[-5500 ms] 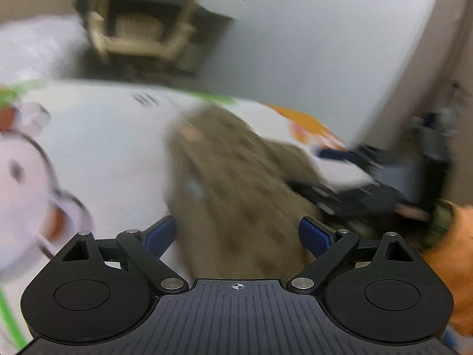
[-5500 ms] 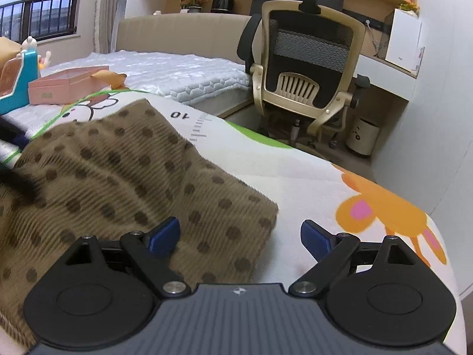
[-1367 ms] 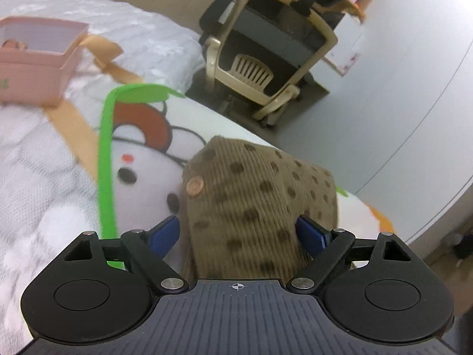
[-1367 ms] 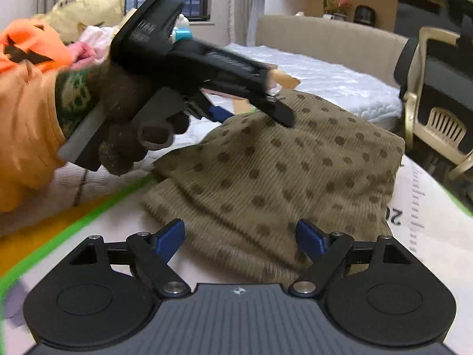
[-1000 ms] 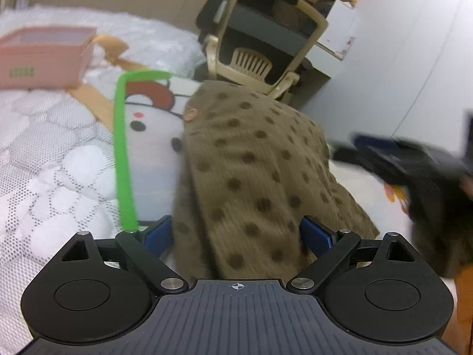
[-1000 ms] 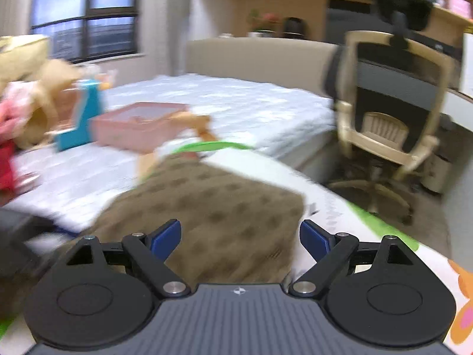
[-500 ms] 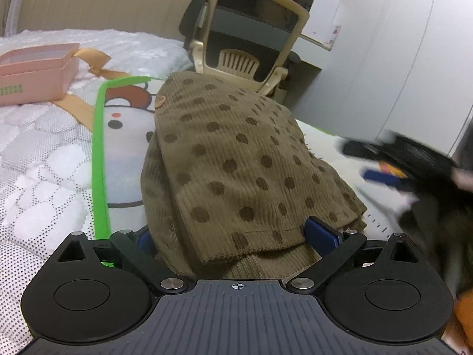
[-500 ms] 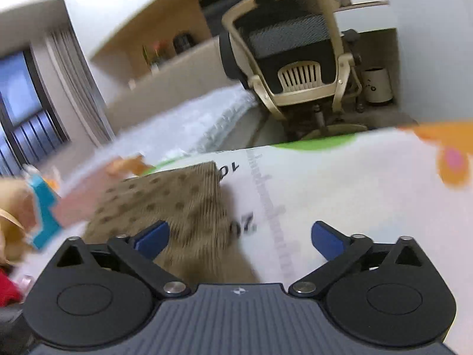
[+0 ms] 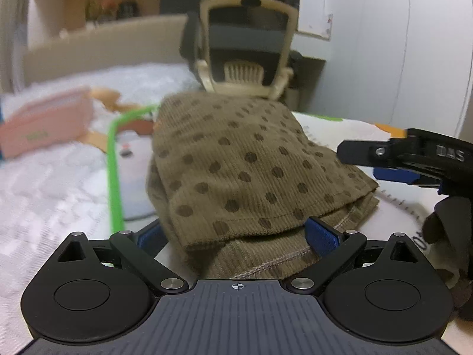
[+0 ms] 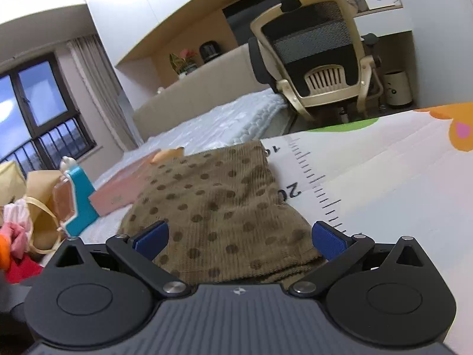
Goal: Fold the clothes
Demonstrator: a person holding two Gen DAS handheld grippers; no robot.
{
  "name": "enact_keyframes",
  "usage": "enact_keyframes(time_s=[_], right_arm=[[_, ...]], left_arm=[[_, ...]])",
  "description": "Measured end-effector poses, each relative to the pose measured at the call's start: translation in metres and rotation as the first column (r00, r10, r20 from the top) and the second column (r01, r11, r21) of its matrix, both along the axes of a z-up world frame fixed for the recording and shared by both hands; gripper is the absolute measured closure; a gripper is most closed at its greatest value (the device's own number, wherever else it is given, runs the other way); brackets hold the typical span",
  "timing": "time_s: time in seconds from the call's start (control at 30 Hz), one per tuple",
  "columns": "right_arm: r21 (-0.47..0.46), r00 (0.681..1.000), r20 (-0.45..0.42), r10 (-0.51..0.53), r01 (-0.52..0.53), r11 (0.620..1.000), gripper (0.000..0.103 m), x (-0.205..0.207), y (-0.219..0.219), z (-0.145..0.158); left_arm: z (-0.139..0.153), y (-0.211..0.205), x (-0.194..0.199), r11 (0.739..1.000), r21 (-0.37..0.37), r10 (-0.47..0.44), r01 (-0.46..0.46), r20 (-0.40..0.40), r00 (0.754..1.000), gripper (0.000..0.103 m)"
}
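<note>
A brown corduroy garment with dark dots (image 9: 236, 159) lies folded in layers on a white printed mat (image 9: 133, 183). My left gripper (image 9: 236, 235) is open, its blue pads (image 9: 322, 233) on either side of the garment's near hem. The right gripper (image 9: 363, 164) comes in from the right, level with the garment's right edge, held by a dark gloved hand (image 9: 449, 236). In the right wrist view the garment (image 10: 218, 204) fills the gap of the open right gripper (image 10: 239, 236), whose pads (image 10: 328, 238) flank its near corner.
A pink box (image 9: 44, 130) (image 10: 118, 195) sits on the quilted bed left of the mat. A teal toy (image 10: 78, 204) and a pile of clothes and bags (image 10: 17, 227) lie further left. A beige office chair (image 10: 322, 59) stands beyond the bed's edge.
The right gripper has swung back from the bare mat onto the garment's corner. The left gripper has dropped a little lower at the hem. Both stay open.
</note>
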State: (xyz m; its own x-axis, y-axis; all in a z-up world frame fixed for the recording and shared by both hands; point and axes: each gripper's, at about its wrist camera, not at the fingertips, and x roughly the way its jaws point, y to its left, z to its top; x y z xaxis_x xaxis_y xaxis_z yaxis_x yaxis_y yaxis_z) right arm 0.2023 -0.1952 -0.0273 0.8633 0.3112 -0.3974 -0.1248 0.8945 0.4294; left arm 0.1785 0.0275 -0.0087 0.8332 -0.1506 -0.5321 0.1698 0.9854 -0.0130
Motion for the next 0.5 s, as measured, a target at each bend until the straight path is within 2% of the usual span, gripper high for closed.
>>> enact_keyframes(time_s=[0.07,0.17,0.27,0.4,0.5], right_arm=[[0.005,1.000,-0.025,-0.014,0.014,1.000,0.000,0.005,-0.004,-0.001],[0.000,0.999,-0.047,-0.025,0.025,1.000,0.000,0.006,-0.006,-0.003],[-0.041,0.998,-0.058,-0.032,0.029,0.999,0.000,-0.003,-0.005,-0.003],[-0.117,0.990,-0.138,-0.024,0.008,0.993,0.000,-0.027,-0.005,-0.002],[-0.242,0.988,-0.154,0.003,-0.041,0.970,0.000,-0.053,-0.003,0.002]], left_arm=[[0.003,-0.007,-0.009,0.999,0.043,0.030,-0.032,0.040,0.999,0.003],[0.003,-0.013,-0.016,0.993,0.065,0.099,-0.100,0.021,0.995,0.003],[0.002,-0.011,-0.028,0.990,0.033,0.141,-0.140,-0.019,0.990,0.002],[0.001,-0.009,-0.044,0.981,-0.008,0.194,-0.195,-0.074,0.978,0.001],[0.001,-0.008,-0.056,0.971,-0.036,0.232,-0.238,-0.117,0.966,0.000]])
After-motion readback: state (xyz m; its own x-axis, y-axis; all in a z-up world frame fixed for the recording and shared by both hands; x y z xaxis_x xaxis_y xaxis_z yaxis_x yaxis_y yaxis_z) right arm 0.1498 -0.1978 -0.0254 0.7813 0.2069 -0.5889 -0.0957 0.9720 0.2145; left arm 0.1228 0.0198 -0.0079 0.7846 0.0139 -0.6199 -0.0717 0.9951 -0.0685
